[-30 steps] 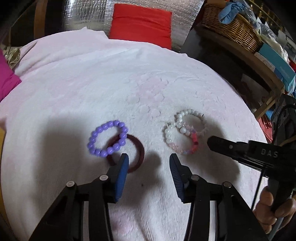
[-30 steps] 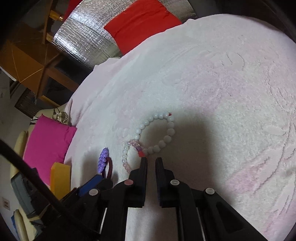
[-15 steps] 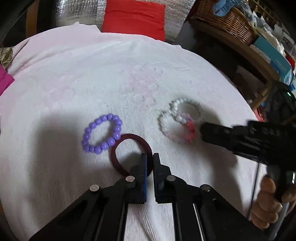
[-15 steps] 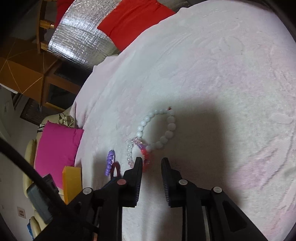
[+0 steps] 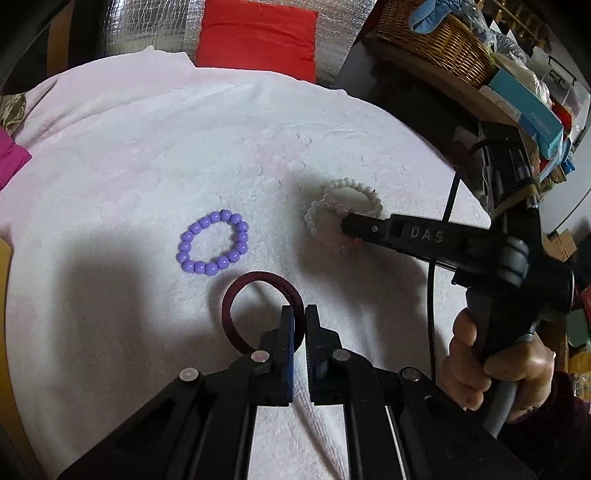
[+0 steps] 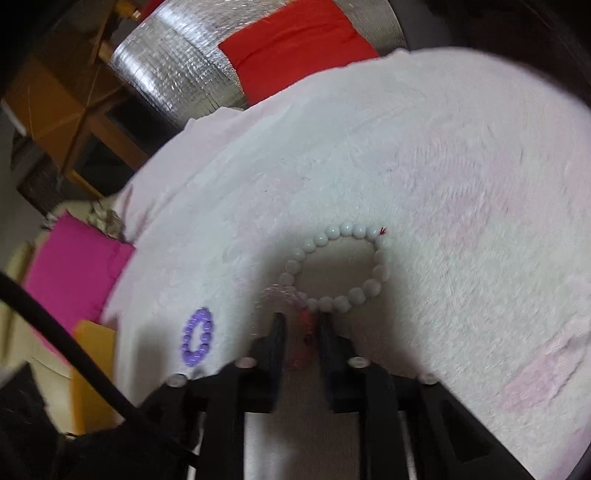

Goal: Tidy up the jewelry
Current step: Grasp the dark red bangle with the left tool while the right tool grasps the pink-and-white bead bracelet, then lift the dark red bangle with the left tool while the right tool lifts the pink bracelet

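Observation:
My left gripper (image 5: 299,314) is shut on the right side of a dark maroon ring bracelet (image 5: 236,291), lifted slightly off the pink-white towel (image 5: 147,147). A purple bead bracelet (image 5: 213,242) lies just beyond it; it also shows in the right wrist view (image 6: 197,336). My right gripper (image 6: 302,325) is open, its jaws straddling the reddish part of a pale pink bead bracelet (image 6: 301,332). A white bead bracelet (image 6: 343,266) lies overlapping it, just ahead. In the left wrist view, the right gripper (image 5: 347,225) covers part of these two bracelets (image 5: 351,199).
A red cushion (image 5: 258,33) and silver foil sheet (image 6: 177,70) lie behind the towel. A wicker basket (image 5: 432,40) and boxes (image 5: 528,110) stand on a shelf at right. A magenta cushion (image 6: 70,266) lies at left.
My left gripper shut on the maroon ring and pulled it away from the purple bracelet. My right gripper opened and moved forward onto the pink bead bracelet.

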Motion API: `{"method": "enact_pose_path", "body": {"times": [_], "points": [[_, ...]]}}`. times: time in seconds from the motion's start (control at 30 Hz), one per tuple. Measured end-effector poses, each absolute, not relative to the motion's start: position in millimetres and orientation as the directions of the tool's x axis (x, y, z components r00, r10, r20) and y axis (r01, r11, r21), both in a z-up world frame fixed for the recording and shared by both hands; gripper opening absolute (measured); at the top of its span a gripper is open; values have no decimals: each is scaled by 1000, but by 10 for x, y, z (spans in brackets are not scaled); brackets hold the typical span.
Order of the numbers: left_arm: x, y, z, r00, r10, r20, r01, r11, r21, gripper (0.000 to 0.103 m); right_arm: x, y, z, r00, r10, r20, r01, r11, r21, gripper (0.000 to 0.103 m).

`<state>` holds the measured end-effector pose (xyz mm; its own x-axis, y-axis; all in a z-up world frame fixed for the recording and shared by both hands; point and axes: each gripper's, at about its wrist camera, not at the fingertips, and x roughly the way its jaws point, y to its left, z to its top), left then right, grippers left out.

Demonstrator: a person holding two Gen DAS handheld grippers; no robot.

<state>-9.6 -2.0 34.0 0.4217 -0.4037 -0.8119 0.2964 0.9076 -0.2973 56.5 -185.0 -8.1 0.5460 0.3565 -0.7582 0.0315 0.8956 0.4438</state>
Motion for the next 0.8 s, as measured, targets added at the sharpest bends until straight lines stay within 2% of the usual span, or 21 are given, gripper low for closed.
{"method": "enact_pose_path", "body": {"times": [0.3,0.47,0.63,0.67,0.73,0.8], "points": [[-168,75,454,452,-390,-802,287,915,-284,5,468,-1967,101,585,369,-722,-13,895,446,9],[-186,46,456,450,-362,-816,312,920,-236,5,388,-2134,178,589,392,-707,-25,883,469,9],[-124,35,359,447,-275,-851,279,947,-160,8,348,-2309,159,572,407,-712,-21,875,483,10],[-125,47,352,449,-262,-854,272,951,-149,10,354,-2325,146,561,419,-714,-20,869,495,12],[-112,72,331,452,-239,-859,251,959,-134,31,370,-2327,114,539,429,-725,0,861,509,12],[-112,80,336,464,-227,-856,245,962,-122,46,387,-2280,85,523,431,-736,-2,863,504,15]]}}
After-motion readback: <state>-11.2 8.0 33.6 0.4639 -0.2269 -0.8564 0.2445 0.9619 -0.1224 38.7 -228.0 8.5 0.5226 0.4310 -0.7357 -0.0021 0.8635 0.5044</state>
